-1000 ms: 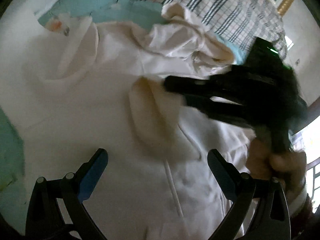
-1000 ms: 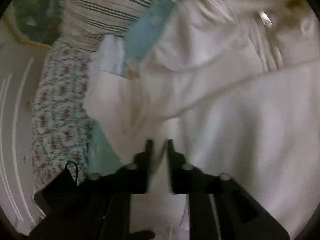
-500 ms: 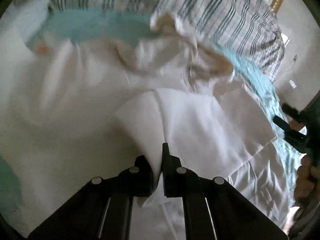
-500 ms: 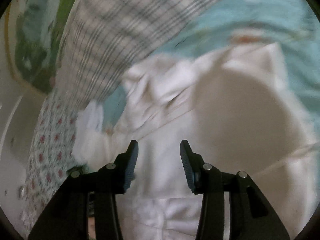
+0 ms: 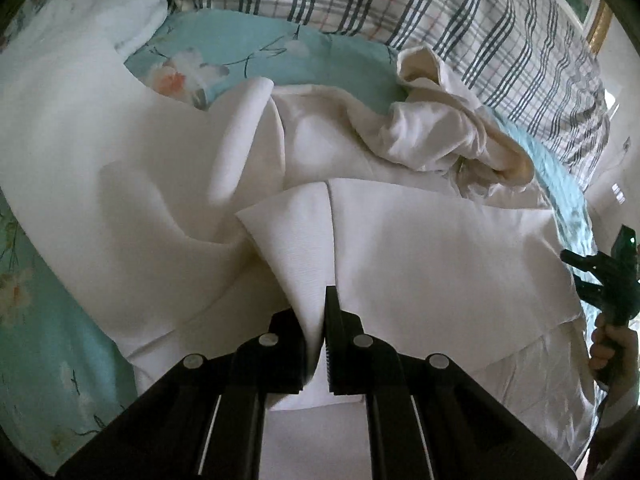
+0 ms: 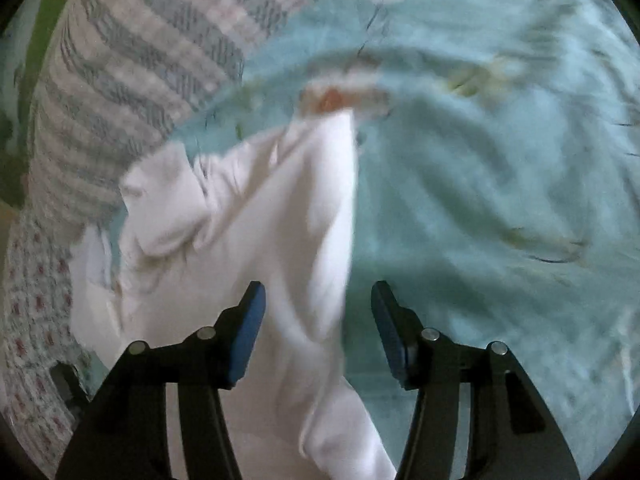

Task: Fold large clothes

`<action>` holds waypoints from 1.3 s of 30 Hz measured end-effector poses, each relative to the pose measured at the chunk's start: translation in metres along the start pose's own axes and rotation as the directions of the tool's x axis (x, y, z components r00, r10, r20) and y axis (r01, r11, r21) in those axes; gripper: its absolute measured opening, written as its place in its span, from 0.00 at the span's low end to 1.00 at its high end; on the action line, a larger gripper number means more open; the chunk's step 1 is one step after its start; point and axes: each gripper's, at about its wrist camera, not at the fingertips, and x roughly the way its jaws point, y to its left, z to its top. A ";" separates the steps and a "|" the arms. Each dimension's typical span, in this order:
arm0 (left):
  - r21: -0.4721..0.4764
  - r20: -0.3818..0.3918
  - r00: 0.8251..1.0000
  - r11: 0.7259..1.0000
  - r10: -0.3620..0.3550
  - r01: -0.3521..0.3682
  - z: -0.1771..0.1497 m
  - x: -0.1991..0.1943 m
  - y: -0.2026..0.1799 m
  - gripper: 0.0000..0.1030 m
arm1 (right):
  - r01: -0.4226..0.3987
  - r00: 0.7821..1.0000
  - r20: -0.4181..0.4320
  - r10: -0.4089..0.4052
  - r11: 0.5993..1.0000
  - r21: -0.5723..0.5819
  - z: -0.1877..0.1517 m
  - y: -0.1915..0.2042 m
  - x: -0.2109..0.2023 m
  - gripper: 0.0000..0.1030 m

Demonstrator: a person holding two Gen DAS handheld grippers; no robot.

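Observation:
A large white hooded garment (image 5: 420, 248) lies spread on a bed, its crumpled hood (image 5: 440, 136) toward the pillows. My left gripper (image 5: 316, 312) is shut on a raised fold of the garment near its middle seam. At the right edge of the left wrist view a hand (image 5: 612, 344) holds the right gripper (image 5: 600, 276) off the garment's side. In the blurred right wrist view, my right gripper (image 6: 318, 292) has its jaws opening. The garment's edge (image 6: 248, 216) shows behind the gap, and the pads press nothing.
A teal floral bedsheet (image 5: 280, 52) covers the bed and fills the right half of the right wrist view (image 6: 480, 200). A plaid pillow (image 5: 440, 12) lies at the far side. A folded white cloth (image 5: 132, 0) sits at the far left. Small-flowered fabric (image 6: 32, 320) hangs at the left.
My left gripper went from wide open to shut on a fold of the garment. My right gripper let go of the cloth, swung toward the bare sheet and spread its jaws.

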 end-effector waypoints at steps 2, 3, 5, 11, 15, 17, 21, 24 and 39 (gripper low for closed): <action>0.008 -0.004 1.000 1.000 -0.001 0.001 0.000 0.000 -0.003 0.06 | 0.033 0.999 -0.017 -0.034 0.998 -0.050 0.000 0.005 0.004 0.07; 0.011 -0.006 1.000 1.000 -0.015 0.015 0.000 -0.001 -0.005 0.06 | 0.029 0.999 -0.012 -0.029 0.999 -0.046 0.002 0.003 -0.001 0.07; 0.019 -0.010 0.999 0.998 -0.052 0.052 0.001 -0.002 -0.014 0.06 | 0.037 0.999 0.020 -0.036 0.998 -0.046 0.005 -0.001 -0.012 0.06; 0.057 -0.031 0.999 0.998 -0.027 0.029 -0.002 0.012 -0.032 0.06 | 0.104 0.995 0.009 -0.104 0.993 -0.046 0.010 -0.016 -0.013 0.06; 0.022 -0.039 0.998 0.999 -0.049 0.050 -0.004 0.014 -0.023 0.07 | 0.165 0.981 0.121 -0.155 0.983 -0.084 -0.002 0.004 -0.045 0.10; 0.014 -0.040 0.998 0.999 -0.048 0.049 -0.003 0.015 -0.023 0.08 | 0.095 0.990 0.117 -0.078 0.984 -0.150 -0.017 0.022 -0.050 0.11; 0.005 -0.033 0.999 0.999 -0.036 0.037 -0.005 0.011 -0.020 0.14 | 0.123 0.991 -0.014 -0.129 0.966 -0.227 -0.046 0.028 -0.015 0.13; -0.009 -0.031 0.999 1.000 -0.023 0.022 -0.014 0.000 -0.006 0.20 | 0.105 0.994 0.022 -0.103 0.986 -0.126 -0.045 0.001 -0.024 0.03; -0.392 0.195 0.962 0.915 0.189 -0.100 0.023 -0.088 0.162 0.63 | -0.088 0.996 -0.012 0.088 0.968 -0.234 -0.103 0.081 -0.060 0.36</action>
